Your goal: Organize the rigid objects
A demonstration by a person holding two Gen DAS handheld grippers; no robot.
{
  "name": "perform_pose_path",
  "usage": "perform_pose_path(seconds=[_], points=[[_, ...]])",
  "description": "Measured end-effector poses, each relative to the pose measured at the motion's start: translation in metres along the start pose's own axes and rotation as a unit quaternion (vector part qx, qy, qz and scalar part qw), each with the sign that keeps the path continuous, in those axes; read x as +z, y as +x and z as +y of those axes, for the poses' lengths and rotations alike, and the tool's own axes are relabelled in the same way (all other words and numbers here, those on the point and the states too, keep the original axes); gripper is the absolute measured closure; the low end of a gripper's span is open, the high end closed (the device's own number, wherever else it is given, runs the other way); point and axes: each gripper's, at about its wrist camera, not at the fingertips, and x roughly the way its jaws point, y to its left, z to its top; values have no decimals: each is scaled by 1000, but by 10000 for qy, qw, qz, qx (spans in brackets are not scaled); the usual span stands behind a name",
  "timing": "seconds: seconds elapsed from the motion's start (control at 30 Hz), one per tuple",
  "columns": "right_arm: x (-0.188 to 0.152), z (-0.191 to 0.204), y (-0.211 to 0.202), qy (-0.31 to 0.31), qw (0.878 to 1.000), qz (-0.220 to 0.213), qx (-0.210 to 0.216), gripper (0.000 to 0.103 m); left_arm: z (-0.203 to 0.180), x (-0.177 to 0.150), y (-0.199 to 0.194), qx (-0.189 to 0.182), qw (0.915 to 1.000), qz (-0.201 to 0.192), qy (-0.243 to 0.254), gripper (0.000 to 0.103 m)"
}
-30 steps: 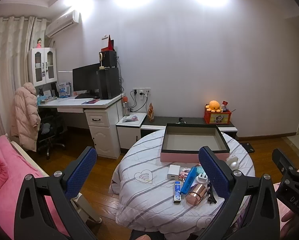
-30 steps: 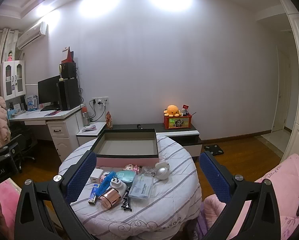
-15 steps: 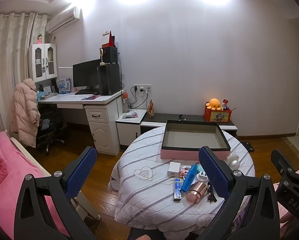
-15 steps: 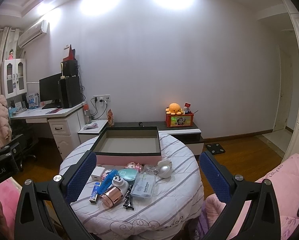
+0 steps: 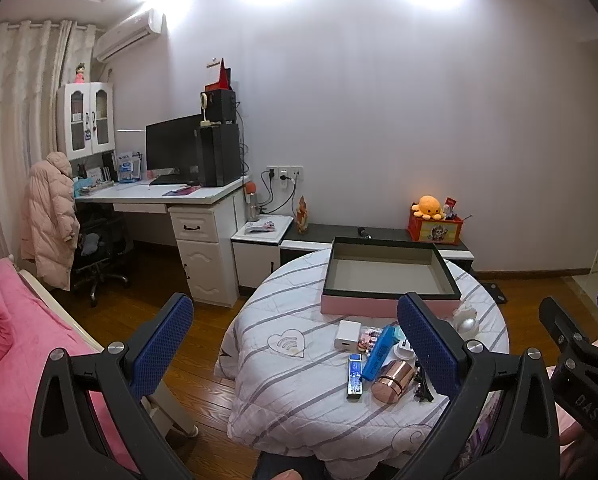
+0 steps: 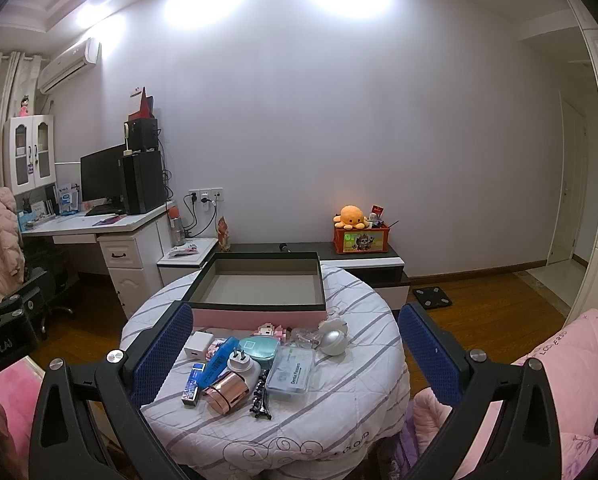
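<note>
Your left gripper (image 5: pixel 295 340) and right gripper (image 6: pixel 295 350) both hang spread wide, holding nothing, above the round quilt-covered table (image 6: pixel 339 412). Nearest you: rose-gold cup (image 6: pixel 227 391) on its side, black hair clips (image 6: pixel 260 398), blue tube (image 6: pixel 219 362). Your left finger hides the white plug (image 5: pixel 403 354) partly. Beyond: silver ball (image 6: pixel 333 342), then the pink box (image 6: pixel 259 286), open.

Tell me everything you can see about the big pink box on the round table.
The pink box is a wide, shallow, rectangular tray with no lid on it. Its outer wall looks pink, its rim black, and its inside a plain grey-beige, like cardboard. It holds nothing. It sits flat at the far side of the round table, on the striped cloth. The small items lie in front of its near wall; some sit very close, but contact cannot be told. Neither gripper touches it.
</note>
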Motion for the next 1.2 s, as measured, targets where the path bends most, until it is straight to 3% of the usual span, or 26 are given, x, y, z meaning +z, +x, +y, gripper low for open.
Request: perform_pose_path(seconds=[0.43, 0.6, 0.77, 0.87, 1.03, 1.2], points=[[-2, -4, 7, 26, 10000, 92, 1, 0, -2, -8, 9, 98, 9994, 155, 288, 0], [-7, -15, 24, 122, 9995, 278, -73, 0, -1, -18, 32, 186, 9978, 443, 447, 0], [-19, -26, 58, 145, 9978, 632, -110, 0, 4, -33, 68, 338, 9914, 1038, 722, 0], [-31, -28, 82, 117, 9957, 921, -79, 0, 7, -47, 96, 311, 9900, 1226, 617, 0], [-58, -36, 132, 106, 9884, 1507, -124, 0, 9, -79, 162, 311, 9771, 1984, 698, 0], [-73, -43, 185, 120, 9814, 1910, -151, 0, -1, -88, 215, 221, 9730, 2169, 757, 0]])
